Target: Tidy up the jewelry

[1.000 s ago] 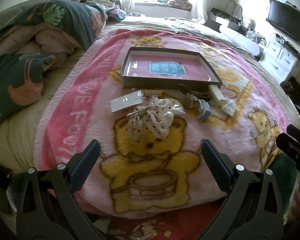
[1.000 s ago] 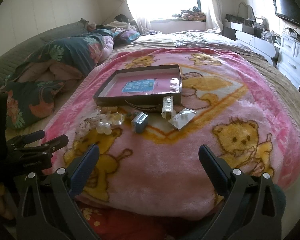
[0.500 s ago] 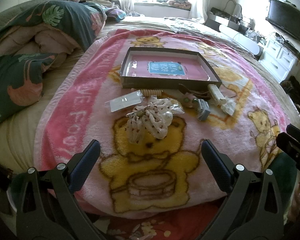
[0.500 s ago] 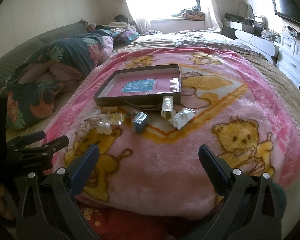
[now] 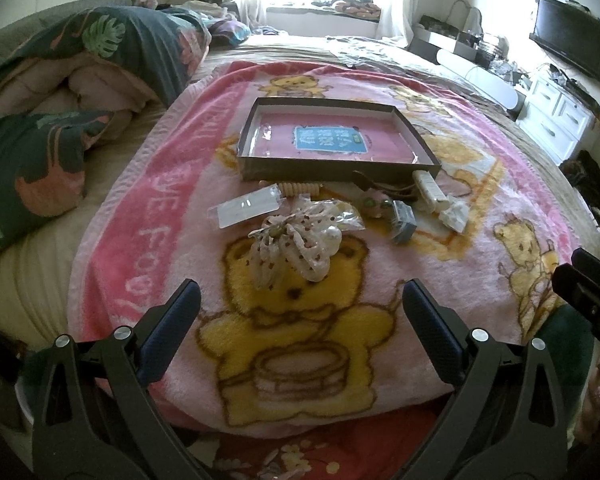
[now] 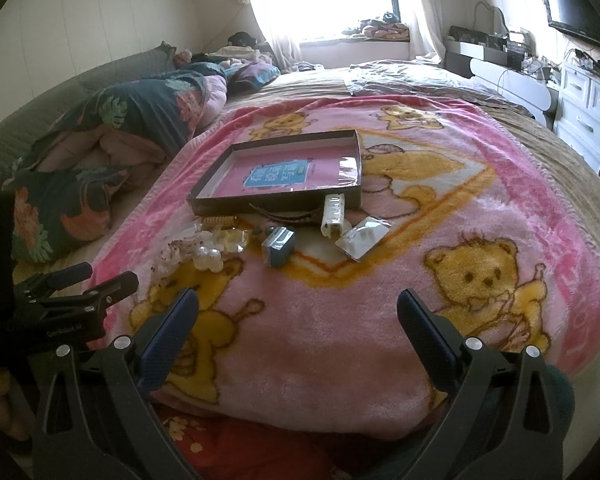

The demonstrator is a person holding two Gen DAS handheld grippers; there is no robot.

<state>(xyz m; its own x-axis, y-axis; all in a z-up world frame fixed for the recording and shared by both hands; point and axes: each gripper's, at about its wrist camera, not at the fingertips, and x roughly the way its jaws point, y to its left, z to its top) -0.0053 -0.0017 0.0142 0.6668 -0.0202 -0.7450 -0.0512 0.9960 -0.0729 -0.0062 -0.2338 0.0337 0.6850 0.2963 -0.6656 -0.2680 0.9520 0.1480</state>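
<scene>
A shallow dark box [image 5: 336, 168] with a pink floor and blue label lies on a pink bear blanket; it also shows in the right wrist view [image 6: 276, 202]. Before it lie jewelry pieces: a spotted fabric bow with pearls [image 5: 296, 246], a clear packet [image 5: 246, 206], a beaded bracelet [image 5: 298, 189], a small blue box [image 5: 404, 222] [image 6: 278, 245], a white packet [image 6: 362, 237] and a white strip [image 6: 332, 216]. My left gripper [image 5: 300, 312] is open and empty, short of the bow. My right gripper [image 6: 298, 320] is open and empty over bare blanket.
A folded floral quilt [image 5: 80, 76] lies at the left of the bed. White drawers [image 5: 556, 116] and a wall television [image 5: 570, 40] stand at the right. The blanket's near edge [image 5: 300, 420] hangs over the bed's front.
Both views have barely shifted. The items on the blanket lie as before and both grippers stay open.
</scene>
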